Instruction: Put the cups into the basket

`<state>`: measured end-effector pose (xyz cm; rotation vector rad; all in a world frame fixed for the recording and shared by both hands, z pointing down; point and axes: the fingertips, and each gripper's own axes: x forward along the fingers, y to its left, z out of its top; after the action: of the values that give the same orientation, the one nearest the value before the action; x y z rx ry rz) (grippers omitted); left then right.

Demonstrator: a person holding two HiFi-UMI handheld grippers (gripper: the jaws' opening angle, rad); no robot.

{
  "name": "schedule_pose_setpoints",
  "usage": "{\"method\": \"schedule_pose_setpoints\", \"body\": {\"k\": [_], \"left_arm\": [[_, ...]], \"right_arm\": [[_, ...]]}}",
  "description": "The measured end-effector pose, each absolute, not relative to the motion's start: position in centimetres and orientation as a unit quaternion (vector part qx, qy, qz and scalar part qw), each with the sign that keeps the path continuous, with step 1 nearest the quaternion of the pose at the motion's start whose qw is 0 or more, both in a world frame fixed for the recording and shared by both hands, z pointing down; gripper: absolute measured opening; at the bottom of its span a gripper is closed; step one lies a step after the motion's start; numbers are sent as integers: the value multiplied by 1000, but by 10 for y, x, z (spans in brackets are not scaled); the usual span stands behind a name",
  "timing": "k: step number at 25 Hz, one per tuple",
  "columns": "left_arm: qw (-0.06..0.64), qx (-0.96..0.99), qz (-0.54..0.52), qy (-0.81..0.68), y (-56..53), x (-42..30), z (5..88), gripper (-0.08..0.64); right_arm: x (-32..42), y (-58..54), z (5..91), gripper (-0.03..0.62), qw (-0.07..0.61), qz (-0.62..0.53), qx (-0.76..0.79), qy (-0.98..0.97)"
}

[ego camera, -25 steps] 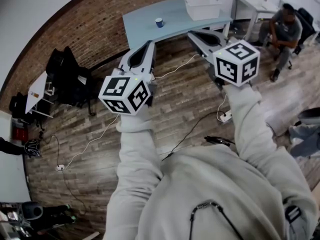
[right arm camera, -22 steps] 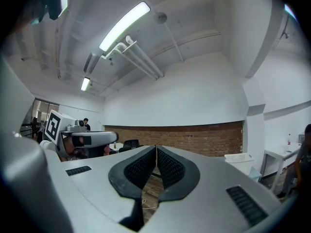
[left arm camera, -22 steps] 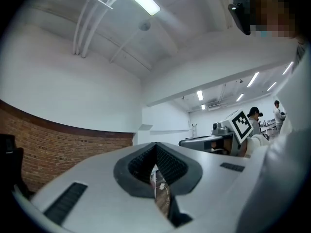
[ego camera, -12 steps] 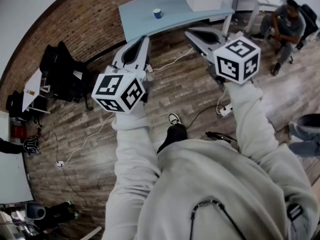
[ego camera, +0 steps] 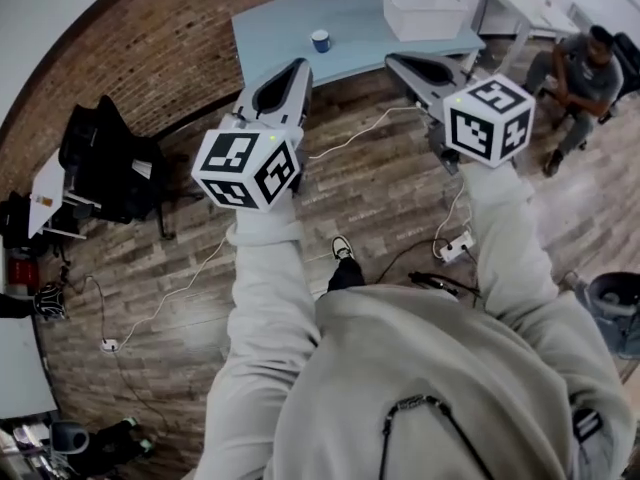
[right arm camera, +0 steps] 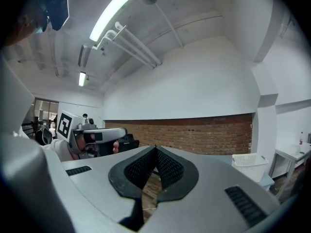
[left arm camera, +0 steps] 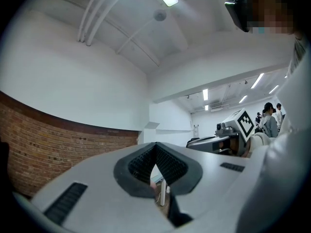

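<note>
A blue cup [ego camera: 320, 40] stands on the pale blue table [ego camera: 290, 28], and a white basket [ego camera: 425, 10] sits at the table's right end. My left gripper [ego camera: 303, 63] is held over the wooden floor just short of the table edge, below the cup. My right gripper [ego camera: 392, 58] hangs short of the basket. Both are shut with nothing between the jaws. In the left gripper view the left gripper [left arm camera: 155, 145] points level at the wall. The right gripper view shows the right gripper [right arm camera: 156, 147] shut and the basket [right arm camera: 250, 165] at lower right.
Brick wall [ego camera: 150, 58] curves behind the table. A seated person [ego camera: 575, 63] is at the far right by a white desk [ego camera: 520, 3]. Dark chairs and bags [ego camera: 110, 158] stand at the left. Cables and a power strip [ego camera: 455, 243] lie on the floor.
Both grippers and the person have come nearer the table, so the cup and basket now lie closer to the jaw tips. Neither gripper has opened.
</note>
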<state>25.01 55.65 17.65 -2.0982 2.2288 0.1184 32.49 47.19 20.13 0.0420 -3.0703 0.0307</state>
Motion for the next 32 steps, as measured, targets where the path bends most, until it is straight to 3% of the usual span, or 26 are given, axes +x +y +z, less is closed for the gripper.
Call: {"method": "schedule_pose_setpoints", "body": {"k": [9, 21, 32], "left_arm": [[31, -686, 41, 725, 465, 84, 166, -5], [10, -688, 43, 724, 345, -44, 193, -5], [19, -675, 26, 737, 168, -176, 176, -5]], "right_arm": [[165, 384, 184, 9, 41, 2, 20, -999], [35, 269, 208, 9, 59, 10, 12, -998], [-95, 78, 188, 8, 52, 16, 8, -999]]}}
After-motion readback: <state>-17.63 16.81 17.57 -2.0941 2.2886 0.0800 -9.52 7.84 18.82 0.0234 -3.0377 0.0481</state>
